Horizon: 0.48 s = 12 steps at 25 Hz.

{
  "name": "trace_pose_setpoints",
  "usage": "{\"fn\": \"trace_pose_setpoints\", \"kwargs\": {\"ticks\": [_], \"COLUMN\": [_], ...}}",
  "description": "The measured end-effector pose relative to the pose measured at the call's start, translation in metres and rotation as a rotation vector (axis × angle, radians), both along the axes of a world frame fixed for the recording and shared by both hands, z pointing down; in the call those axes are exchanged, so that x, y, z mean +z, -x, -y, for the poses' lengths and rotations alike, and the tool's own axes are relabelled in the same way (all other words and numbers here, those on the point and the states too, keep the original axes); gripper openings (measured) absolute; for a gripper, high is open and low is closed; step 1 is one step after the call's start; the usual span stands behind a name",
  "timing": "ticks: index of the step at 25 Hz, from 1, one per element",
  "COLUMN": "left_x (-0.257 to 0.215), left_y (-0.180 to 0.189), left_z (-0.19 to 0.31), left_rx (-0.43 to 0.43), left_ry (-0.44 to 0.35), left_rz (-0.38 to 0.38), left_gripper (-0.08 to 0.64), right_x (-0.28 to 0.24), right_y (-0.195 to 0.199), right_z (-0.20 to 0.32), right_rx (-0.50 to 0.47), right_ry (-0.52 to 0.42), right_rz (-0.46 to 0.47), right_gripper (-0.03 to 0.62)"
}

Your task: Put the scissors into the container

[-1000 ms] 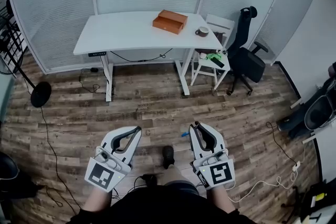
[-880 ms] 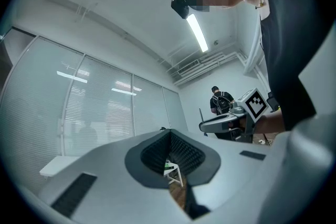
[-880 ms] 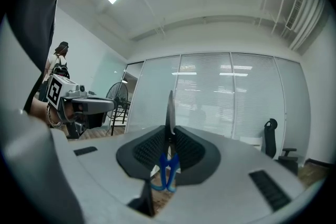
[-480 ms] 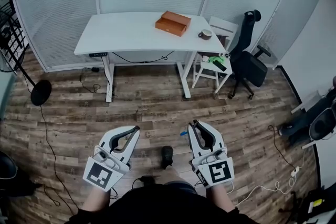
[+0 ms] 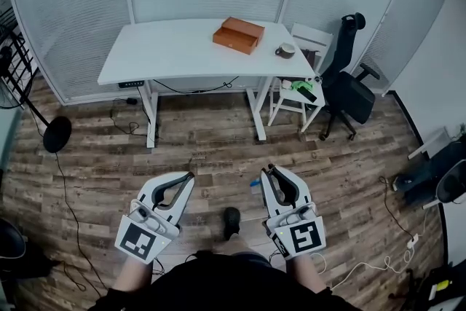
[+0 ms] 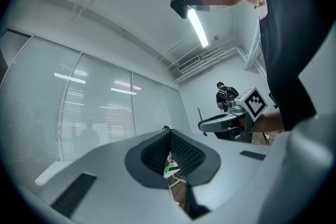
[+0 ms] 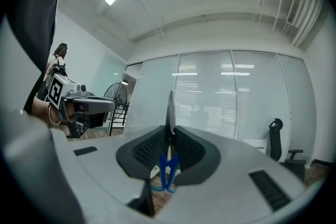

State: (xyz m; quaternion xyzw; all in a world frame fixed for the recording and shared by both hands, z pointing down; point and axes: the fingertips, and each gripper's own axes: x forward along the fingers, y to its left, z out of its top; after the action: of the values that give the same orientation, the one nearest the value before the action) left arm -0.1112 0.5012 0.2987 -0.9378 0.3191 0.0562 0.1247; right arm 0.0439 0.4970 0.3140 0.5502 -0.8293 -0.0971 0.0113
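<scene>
A pair of small scissors with blue handles (image 7: 167, 167) is clamped in my right gripper (image 7: 170, 132), its metal blade (image 7: 170, 107) sticking up past the tips. In the head view only a blue bit of the scissors (image 5: 254, 184) shows left of the right gripper (image 5: 271, 172). My left gripper (image 5: 191, 176) is shut with nothing between its pads (image 6: 181, 149). Both are held low over the wooden floor, near my body. The container, a brown wooden box (image 5: 238, 34), sits on the far white table (image 5: 167, 51), well ahead of both grippers.
A mug (image 5: 285, 50) stands right of the box. A white stool with green items (image 5: 297, 92) and a black office chair (image 5: 346, 87) stand right of the table. A fan base (image 5: 56, 133) and cables lie at left. A shoe (image 5: 231, 219) shows between the grippers.
The head view has shifted slightly, so the table sits a little lower and nearer. Both grippers hold about the same pose, the right one still clamping the scissors.
</scene>
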Motion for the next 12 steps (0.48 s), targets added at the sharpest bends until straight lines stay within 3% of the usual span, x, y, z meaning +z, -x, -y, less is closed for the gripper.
{"fn": "trace_pose_setpoints", "kwargs": {"ticks": [12], "left_x": [-0.001], "left_y": [-0.026], "left_z": [0.073], "left_rx": [-0.011], "left_ry": [-0.01], "left_rz": [0.021], "left_gripper": [0.013], "right_x": [-0.001], "right_y": [-0.029], "right_z": [0.076], "right_rx": [-0.005], "right_ry": [-0.012], "right_rz": [0.017], "right_gripper": [0.061]}}
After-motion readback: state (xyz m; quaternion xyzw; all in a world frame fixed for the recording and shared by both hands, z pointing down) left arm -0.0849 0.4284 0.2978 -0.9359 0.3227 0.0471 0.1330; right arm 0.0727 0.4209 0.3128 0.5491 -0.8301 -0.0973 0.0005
